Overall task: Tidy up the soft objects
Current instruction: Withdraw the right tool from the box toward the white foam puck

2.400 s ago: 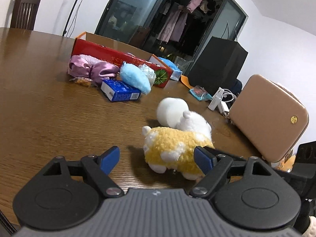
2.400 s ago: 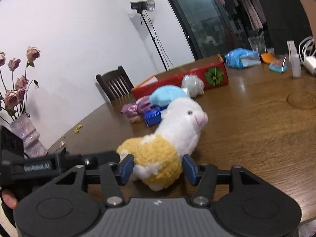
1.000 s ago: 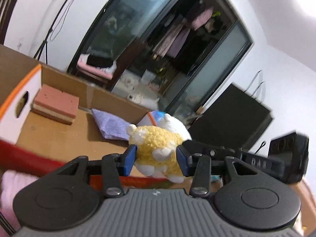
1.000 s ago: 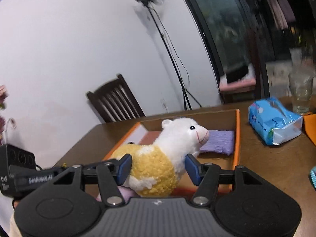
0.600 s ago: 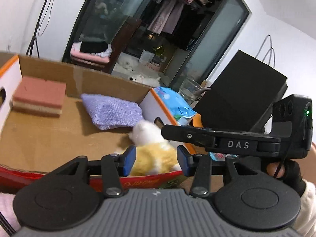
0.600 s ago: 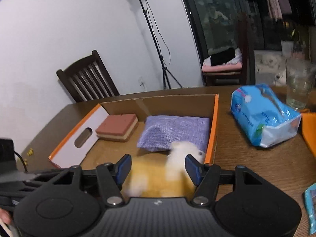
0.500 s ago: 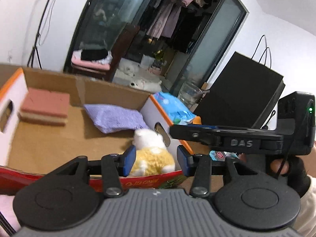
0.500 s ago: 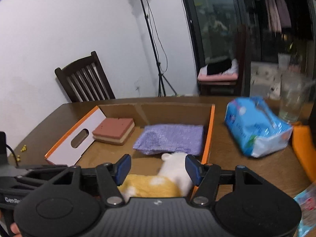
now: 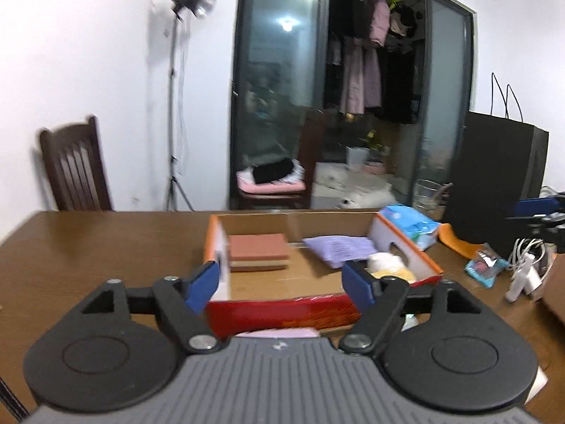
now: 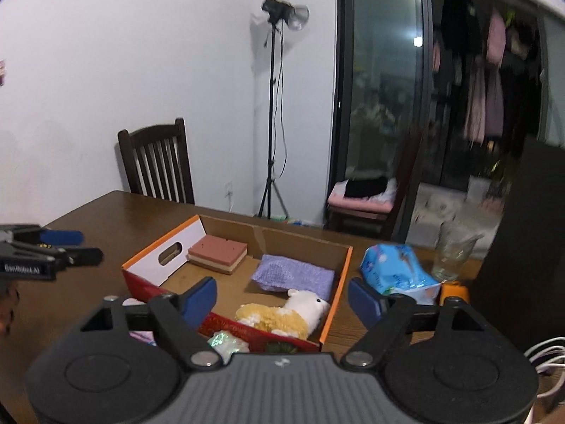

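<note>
The yellow-and-white plush alpaca (image 10: 282, 312) lies on its side in the near right corner of the cardboard box (image 10: 340, 281), free of both grippers. My right gripper (image 10: 281, 299) hangs above and in front of the box, its jaws opening with nothing between them. My left gripper (image 9: 280, 281) is likewise back from the box (image 9: 293, 217), its jaws opening and empty; the plush (image 9: 388, 265) shows partly behind its right finger. A purple cloth (image 10: 295, 275) and a pink sponge (image 10: 217, 252) also lie in the box.
A blue tissue pack (image 10: 395, 272), a glass (image 10: 452, 251) and a black bag (image 10: 529, 247) stand right of the box. Wrapped items (image 10: 226, 342) lie on the table in front of it. A wooden chair (image 10: 157, 162) and a light stand (image 10: 272, 106) are behind the table.
Both grippers held the plush over the box a second ago. It dropped into the box, and both grippers have since pulled back and up with their jaws spread wider.
</note>
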The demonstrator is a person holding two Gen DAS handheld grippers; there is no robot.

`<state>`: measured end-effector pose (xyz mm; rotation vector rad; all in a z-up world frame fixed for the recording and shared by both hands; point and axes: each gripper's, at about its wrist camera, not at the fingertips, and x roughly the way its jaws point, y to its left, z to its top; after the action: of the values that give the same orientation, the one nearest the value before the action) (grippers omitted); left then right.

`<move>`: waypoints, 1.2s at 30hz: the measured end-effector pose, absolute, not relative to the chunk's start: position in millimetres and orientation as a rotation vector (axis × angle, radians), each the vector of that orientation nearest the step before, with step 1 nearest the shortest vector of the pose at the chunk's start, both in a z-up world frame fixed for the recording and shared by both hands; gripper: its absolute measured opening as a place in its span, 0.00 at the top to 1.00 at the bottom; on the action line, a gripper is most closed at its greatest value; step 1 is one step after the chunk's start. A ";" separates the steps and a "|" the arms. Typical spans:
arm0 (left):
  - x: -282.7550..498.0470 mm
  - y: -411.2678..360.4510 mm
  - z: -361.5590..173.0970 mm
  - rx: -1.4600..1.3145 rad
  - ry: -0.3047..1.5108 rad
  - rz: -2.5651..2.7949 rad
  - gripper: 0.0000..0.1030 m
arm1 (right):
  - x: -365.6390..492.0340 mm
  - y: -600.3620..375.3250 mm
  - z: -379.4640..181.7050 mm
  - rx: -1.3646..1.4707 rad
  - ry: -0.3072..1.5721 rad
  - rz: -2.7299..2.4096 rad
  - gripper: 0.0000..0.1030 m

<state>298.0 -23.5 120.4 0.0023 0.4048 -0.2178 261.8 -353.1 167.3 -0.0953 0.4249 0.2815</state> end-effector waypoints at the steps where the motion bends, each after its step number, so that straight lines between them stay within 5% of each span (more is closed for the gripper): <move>1: 286.7 -20.4 120.2 0.008 0.391 -0.206 0.21 | 252.5 -352.0 166.1 -0.098 0.411 0.275 0.19; 9: 187.4 -16.8 90.9 0.046 0.296 -0.205 0.09 | 154.1 -333.4 127.6 -0.087 0.304 0.266 0.19; 21: 57.4 -20.8 33.6 0.023 0.317 -0.224 0.06 | 3.9 -298.5 48.8 0.012 0.293 0.284 0.18; 36: 79.7 -26.0 15.3 0.014 0.390 -0.234 0.04 | 16.9 -335.1 22.5 0.051 0.367 0.084 0.19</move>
<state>79.7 -26.0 15.3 0.0136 0.3898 -0.2336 16.9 -335.1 22.5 0.0506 0.3675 0.0843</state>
